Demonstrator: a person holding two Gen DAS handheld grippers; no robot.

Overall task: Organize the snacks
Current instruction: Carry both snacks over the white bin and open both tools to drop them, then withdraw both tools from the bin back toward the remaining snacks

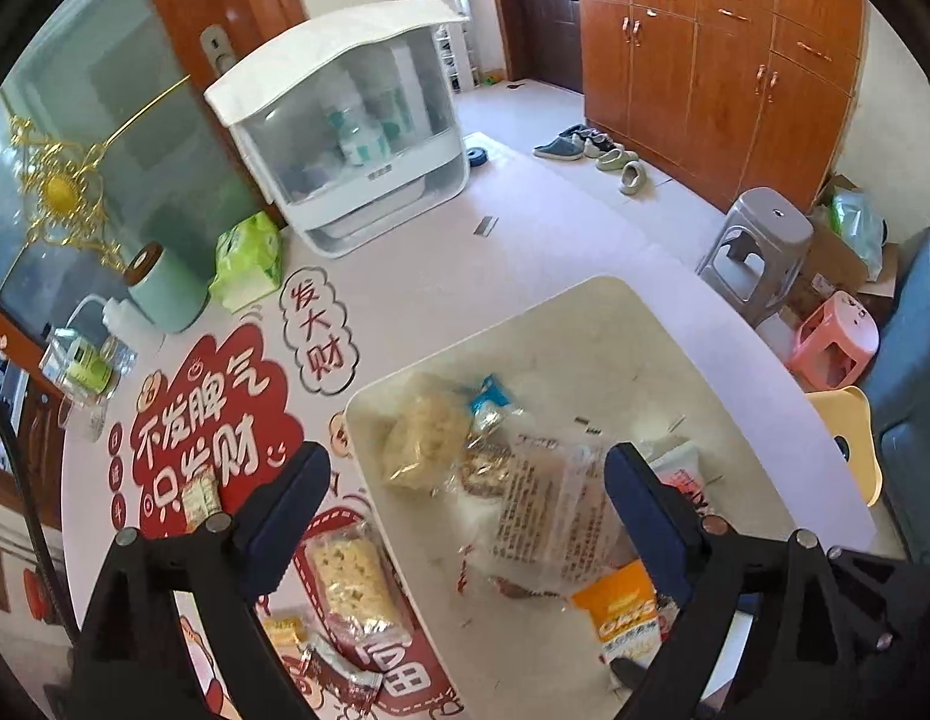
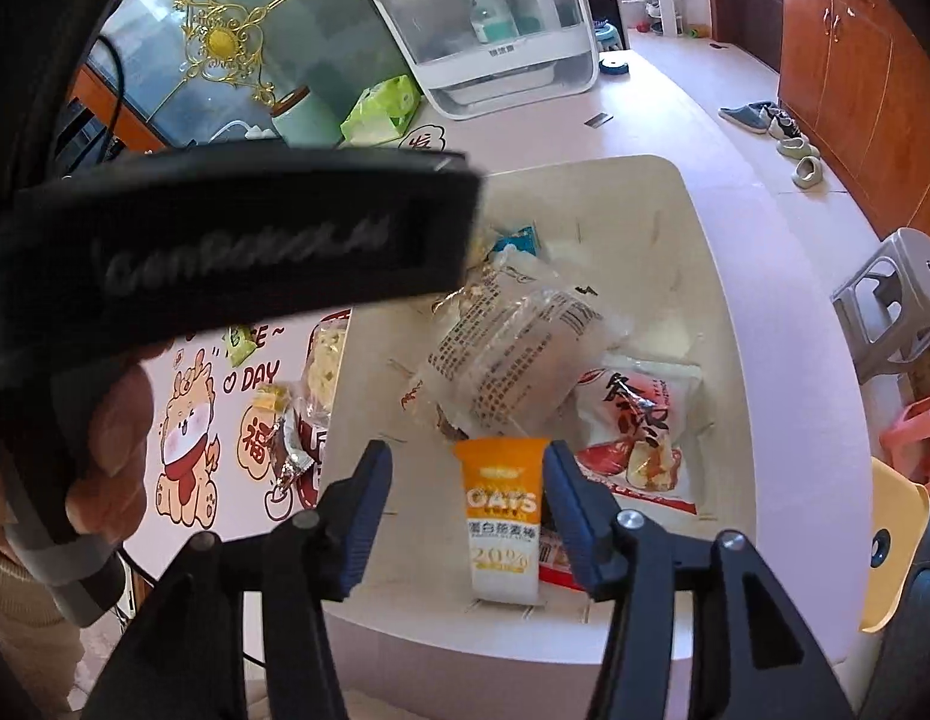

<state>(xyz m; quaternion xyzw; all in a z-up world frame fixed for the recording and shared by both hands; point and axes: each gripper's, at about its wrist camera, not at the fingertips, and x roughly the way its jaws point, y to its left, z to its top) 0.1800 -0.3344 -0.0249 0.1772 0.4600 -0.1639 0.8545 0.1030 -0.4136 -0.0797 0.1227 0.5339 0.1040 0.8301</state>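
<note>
Left gripper (image 1: 465, 516) spread wide above the tray (image 1: 735, 372), empty. Right gripper (image 2: 465, 516) parted around the oats bar (image 2: 504, 516), not pinching. Recommend withdrawing straight upward.

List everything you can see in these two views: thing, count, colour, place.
Shallow plastic tray: one, cream, on table.
OATS bar packet: one, orange-white, in tray, between right fingers.
Clear printed wrapper: one, tray middle.
Puffed rice cake: one, pale yellow, tray's left.
Red-white snack bag: one, tray's right.
Wrapped rice bar: one, on table mat.
Lidded storage box: one, white, table's far end.
Left gripper: open.
Right gripper: open.
</note>
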